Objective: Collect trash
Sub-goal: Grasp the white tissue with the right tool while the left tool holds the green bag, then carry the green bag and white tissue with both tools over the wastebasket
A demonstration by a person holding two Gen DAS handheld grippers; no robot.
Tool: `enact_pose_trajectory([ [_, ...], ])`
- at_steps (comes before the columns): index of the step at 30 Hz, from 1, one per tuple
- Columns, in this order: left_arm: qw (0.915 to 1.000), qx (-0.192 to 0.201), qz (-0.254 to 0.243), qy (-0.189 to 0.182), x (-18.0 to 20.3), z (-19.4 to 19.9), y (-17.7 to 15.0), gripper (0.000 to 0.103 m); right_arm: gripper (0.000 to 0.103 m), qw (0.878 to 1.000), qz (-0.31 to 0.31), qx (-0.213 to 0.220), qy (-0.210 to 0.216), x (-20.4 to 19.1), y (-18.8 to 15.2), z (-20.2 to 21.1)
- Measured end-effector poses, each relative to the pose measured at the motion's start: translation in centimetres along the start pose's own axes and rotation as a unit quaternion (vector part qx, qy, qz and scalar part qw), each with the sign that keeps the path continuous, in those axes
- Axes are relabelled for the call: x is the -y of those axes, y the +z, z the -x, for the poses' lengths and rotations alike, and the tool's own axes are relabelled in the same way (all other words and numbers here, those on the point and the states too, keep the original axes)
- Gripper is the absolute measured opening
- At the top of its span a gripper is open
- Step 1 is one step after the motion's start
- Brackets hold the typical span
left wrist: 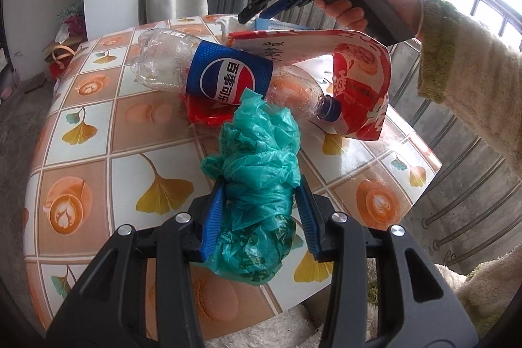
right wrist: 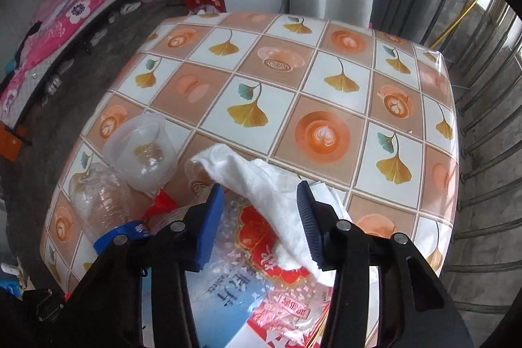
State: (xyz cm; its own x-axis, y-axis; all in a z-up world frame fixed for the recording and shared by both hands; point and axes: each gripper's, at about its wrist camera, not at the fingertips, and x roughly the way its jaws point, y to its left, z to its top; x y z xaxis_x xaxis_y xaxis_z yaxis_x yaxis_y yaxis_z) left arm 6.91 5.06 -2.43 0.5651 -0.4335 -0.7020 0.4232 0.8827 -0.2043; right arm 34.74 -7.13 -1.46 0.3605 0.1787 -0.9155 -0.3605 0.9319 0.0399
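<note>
My left gripper is shut on a crumpled green plastic bag above the table's near edge. Beyond it lie an empty Pepsi bottle on its side, a red wrapper under it and a red-and-white snack bag. A hand holds my right gripper over the far end of that pile. In the right wrist view, my right gripper points down over the snack bag. A white tissue lies between its pads, brushing the right one, unsqueezed. A clear plastic cup and the bottle lie left.
The table wears a slick tiled cloth with leaf and coffee prints. A metal railing runs along its right side. A bed with pink bedding stands far left, and bags sit on the floor by the wall.
</note>
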Motion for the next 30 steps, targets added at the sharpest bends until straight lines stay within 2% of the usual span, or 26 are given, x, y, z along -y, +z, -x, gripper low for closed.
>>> enact_pose_trajectory([
  [1,1.0000,0.000,0.000,0.000,0.0,0.0,0.0,0.040,0.034,1.000,-0.003,-0.005,0.002,0.2,0.1,-0.5],
  [3,1.0000,0.000,0.000,-0.001,0.0,-0.1,0.0,0.040,0.015,1.000,-0.013,-0.008,0.011,0.5,0.0,-1.0],
  [6,1.0000,0.000,0.002,-0.001,-0.1,-0.2,0.0,0.040,0.006,1.000,-0.017,0.003,0.013,0.6,-0.2,-0.5],
  [17,0.9998,0.018,0.000,0.011,0.2,0.5,0.1,0.040,0.004,0.993,-0.054,0.100,-0.011,2.6,-1.5,5.9],
  [24,0.9984,0.054,-0.001,0.017,0.7,2.8,0.7,0.040,0.004,0.976,-0.107,0.191,-0.010,5.6,-3.9,13.1],
  [30,0.9948,0.101,0.007,0.007,0.9,5.9,1.7,0.040,0.003,0.958,-0.135,0.253,0.000,7.3,-7.6,18.9],
])
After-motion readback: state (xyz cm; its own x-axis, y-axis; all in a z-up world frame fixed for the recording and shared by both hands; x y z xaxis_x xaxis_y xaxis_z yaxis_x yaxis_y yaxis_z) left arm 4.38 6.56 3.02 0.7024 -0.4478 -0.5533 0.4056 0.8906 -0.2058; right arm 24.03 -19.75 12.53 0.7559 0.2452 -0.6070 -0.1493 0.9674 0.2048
